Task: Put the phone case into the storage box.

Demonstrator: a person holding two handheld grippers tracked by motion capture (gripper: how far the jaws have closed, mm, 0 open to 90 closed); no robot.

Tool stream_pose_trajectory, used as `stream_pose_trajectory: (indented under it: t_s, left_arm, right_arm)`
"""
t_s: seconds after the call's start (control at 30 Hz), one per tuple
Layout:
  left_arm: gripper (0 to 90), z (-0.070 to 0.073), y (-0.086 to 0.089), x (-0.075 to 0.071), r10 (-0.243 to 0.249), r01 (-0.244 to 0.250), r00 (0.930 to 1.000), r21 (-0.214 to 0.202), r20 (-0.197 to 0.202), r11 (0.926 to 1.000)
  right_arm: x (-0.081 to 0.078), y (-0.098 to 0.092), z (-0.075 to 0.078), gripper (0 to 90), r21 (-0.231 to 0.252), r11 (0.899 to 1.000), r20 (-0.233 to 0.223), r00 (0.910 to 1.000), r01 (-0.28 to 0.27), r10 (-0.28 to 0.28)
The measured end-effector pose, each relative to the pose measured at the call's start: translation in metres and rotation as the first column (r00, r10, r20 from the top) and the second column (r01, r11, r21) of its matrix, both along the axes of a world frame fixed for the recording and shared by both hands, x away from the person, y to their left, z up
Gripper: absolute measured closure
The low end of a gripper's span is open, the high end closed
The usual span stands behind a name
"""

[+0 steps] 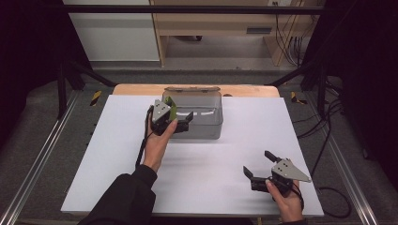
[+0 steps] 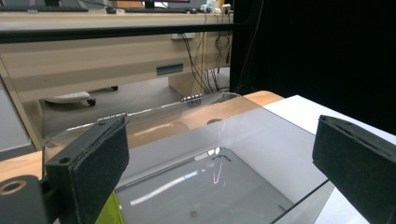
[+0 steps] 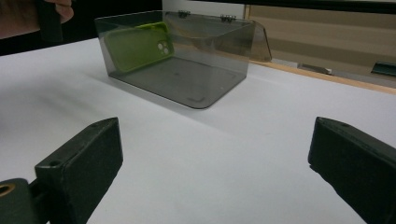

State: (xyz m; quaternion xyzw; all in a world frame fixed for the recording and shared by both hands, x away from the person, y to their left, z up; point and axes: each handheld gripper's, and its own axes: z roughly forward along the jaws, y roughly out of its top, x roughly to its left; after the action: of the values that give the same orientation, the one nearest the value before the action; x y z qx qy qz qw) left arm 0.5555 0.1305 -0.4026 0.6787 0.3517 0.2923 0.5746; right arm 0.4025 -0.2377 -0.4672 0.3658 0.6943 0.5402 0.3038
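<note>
Box (image 1: 199, 123) of smoky clear plastic, hinged lid open, sits toward the table's (image 1: 117, 154) far edge — a green phone case (image 3: 136, 45) leans inside against its left wall. Left tool (image 1: 180, 123) hovers over that same left end, jaws spread. Right tool (image 1: 257, 165) rests well short of the box, right of it — jaws apart, empty.

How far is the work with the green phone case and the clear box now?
Done, it seems: the phone case already leans inside the open box, against its wall. In hand: nothing. The left tongs hover open over the box; the right tongs wait open above the table. Left, probably: shutting the lid, which stands open behind.
</note>
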Motion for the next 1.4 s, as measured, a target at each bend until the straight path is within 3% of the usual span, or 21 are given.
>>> stream_pose_trajectory:
  t_s: [0.07, 0.37, 0.63, 1.03, 1.4]
  left_arm:
    - [3.6, 0.001, 0.001, -0.002, -0.001, 0.001, 0.9999, -0.002, 0.016, 1.0000]
    - [2.1, 0.001, 0.001, -0.007, -0.033, 0.033, 0.9994, 0.000, 0.005, 0.9995]
    - [1.9, 0.005, 0.000, -0.012, -0.052, 0.052, 0.9985, -0.017, 0.020, 0.9985]
    - [1.9, 0.005, 0.004, -0.020, -0.060, 0.060, 0.9976, -0.008, 0.034, 0.9981]
    - [1.9, 0.003, 0.010, -0.026, -0.062, 0.063, 0.9974, -0.031, 0.035, 0.9975]
  right_arm:
    - [0.000, 0.000, 0.000, 3.2, 0.000, 1.000, -0.002, 1.0000, 0.000, 0.000]
    - [0.000, 0.001, -0.001, 3.1, -0.003, 1.000, -0.004, 1.0000, -0.005, 0.005]
    - [0.000, 0.001, -0.001, 3.2, -0.005, 1.000, -0.007, 1.0000, -0.005, 0.005]
    - [0.000, 0.001, 0.000, 3.1, 0.001, 1.000, -0.008, 0.9999, -0.009, 0.009]
    - [0.000, 0.002, 0.000, 3.6, -0.002, 1.000, -0.014, 0.9997, -0.019, 0.019]
